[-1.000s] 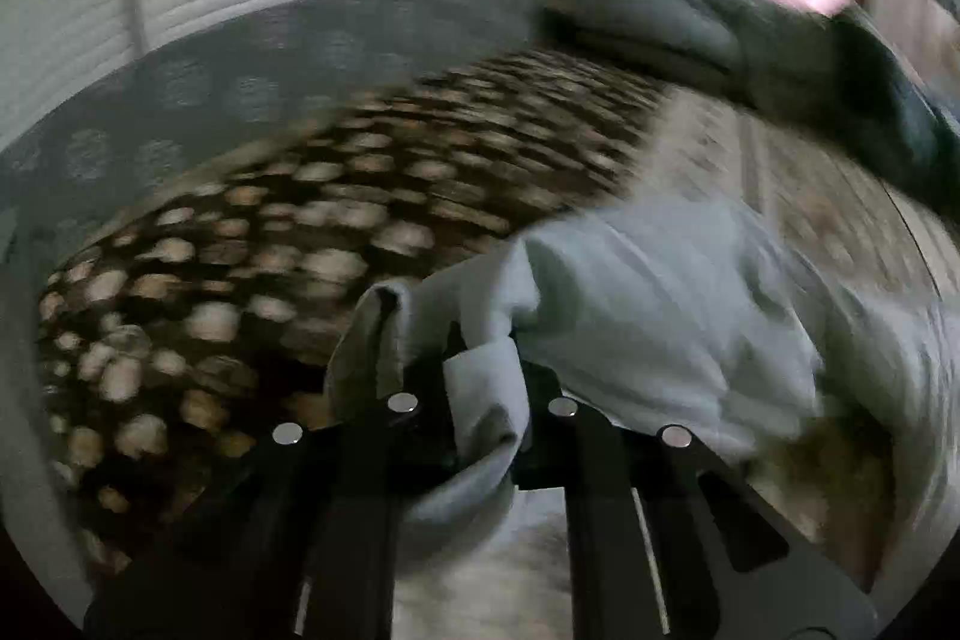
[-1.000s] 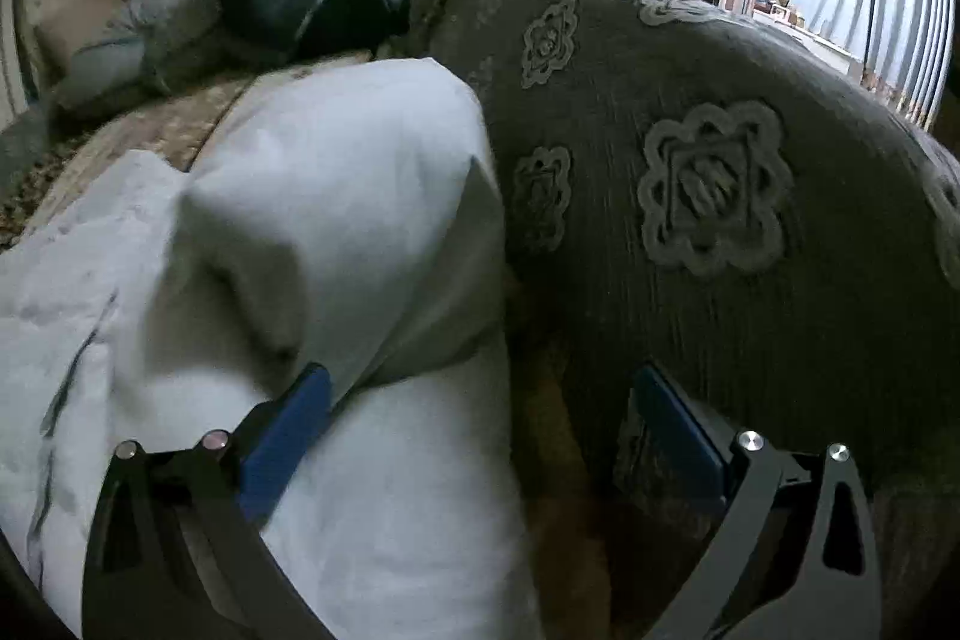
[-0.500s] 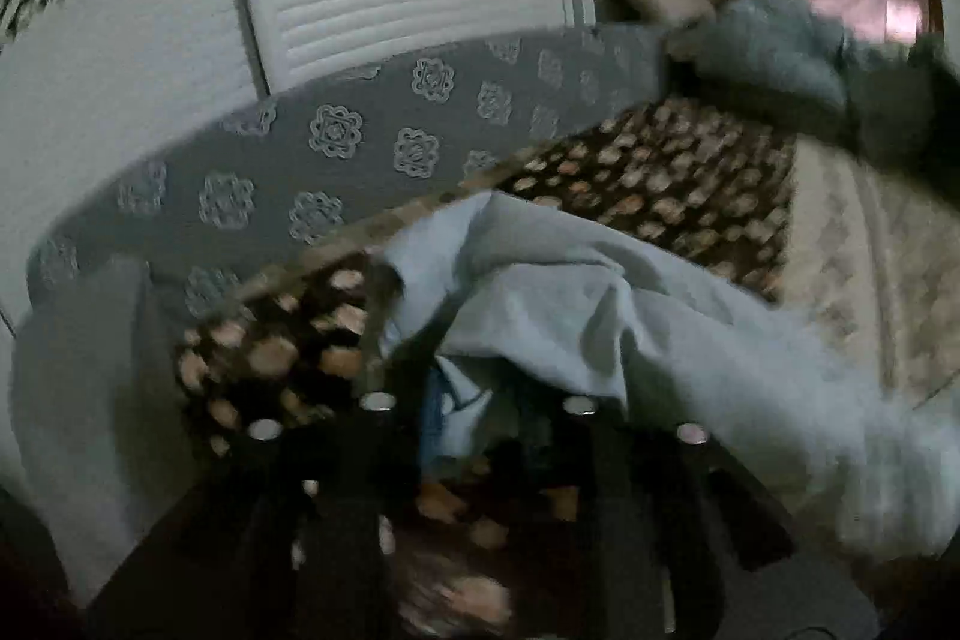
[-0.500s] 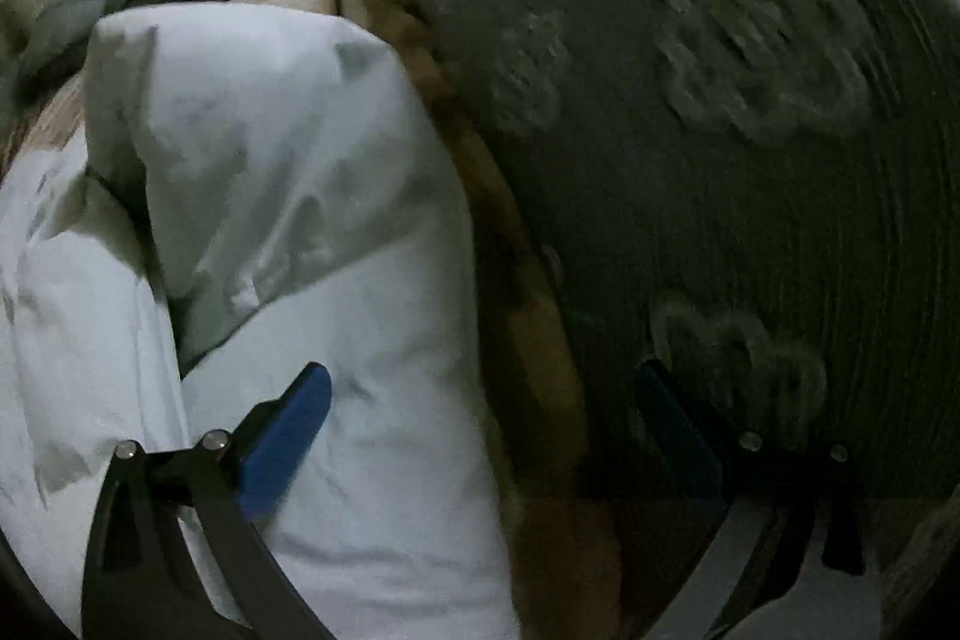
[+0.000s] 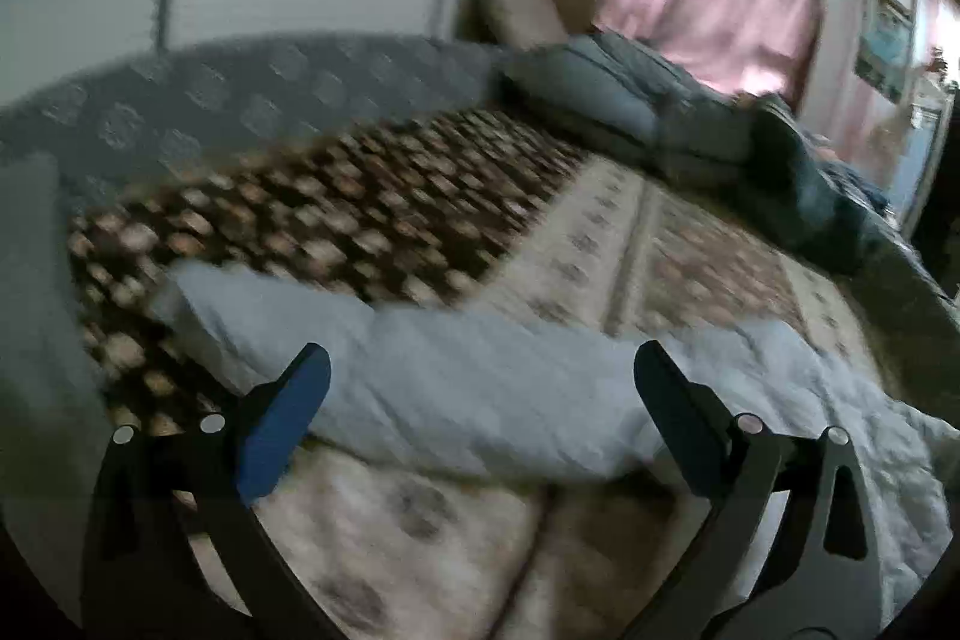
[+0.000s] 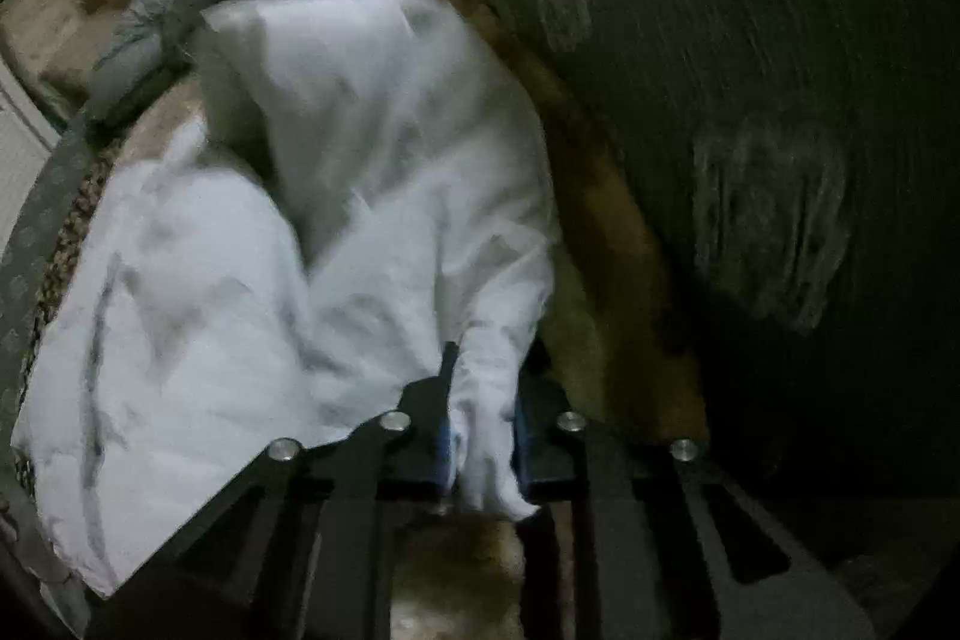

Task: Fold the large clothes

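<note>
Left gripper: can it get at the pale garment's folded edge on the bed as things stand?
Probably yes. The left gripper is opening, nothing between its jaws, and the pale garment lies uncovered just ahead on the bed.

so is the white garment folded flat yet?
No. The white garment lies bunched and creased; the right gripper is closing on a corner.

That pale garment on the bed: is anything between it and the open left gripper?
Nothing visible. The left gripper, its jaws opening, hangs just above the pale garment with no object between. The right gripper is closing on a fold.
</note>
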Motion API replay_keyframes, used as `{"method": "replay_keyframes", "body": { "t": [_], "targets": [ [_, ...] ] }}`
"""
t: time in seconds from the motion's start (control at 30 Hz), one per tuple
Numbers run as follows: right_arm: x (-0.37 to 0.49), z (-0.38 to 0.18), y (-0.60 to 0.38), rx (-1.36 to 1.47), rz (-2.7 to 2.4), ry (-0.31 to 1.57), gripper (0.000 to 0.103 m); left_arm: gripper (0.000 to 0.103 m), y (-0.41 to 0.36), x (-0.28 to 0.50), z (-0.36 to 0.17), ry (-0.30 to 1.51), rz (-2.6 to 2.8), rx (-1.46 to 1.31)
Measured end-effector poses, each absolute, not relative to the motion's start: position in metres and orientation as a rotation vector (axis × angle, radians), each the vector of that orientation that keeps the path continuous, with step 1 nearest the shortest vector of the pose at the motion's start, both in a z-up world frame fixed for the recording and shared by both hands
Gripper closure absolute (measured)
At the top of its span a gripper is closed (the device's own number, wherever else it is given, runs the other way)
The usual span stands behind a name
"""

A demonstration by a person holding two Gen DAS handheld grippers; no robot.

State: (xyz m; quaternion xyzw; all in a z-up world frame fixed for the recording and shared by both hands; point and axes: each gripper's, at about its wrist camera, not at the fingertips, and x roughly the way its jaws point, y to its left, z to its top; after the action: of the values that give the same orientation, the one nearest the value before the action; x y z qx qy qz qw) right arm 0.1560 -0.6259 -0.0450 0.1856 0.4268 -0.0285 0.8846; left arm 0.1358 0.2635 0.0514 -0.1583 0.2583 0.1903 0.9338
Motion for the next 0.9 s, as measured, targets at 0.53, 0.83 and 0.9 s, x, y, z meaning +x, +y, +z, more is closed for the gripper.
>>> {"method": "replay_keyframes", "body": {
  "t": [0.53, 0.83, 0.9],
  "targets": [
    [0.141, 0.210, -0.594, 0.258, 0.001, 0.467, 0.093, 0.003, 0.174, 0.154, 0.095, 0.476, 0.183, -0.320],
    [0.197, 0.198, -0.361, 0.342, 0.530, 0.553, 0.086, 0.003, 0.195, 0.159, 0.138, 0.438, 0.226, -0.285],
    [0.199, 0.198, -0.312, 0.357, 0.708, 0.589, 0.073, 0.003, 0.199, 0.157, 0.147, 0.429, 0.235, -0.279]
  ]
}}
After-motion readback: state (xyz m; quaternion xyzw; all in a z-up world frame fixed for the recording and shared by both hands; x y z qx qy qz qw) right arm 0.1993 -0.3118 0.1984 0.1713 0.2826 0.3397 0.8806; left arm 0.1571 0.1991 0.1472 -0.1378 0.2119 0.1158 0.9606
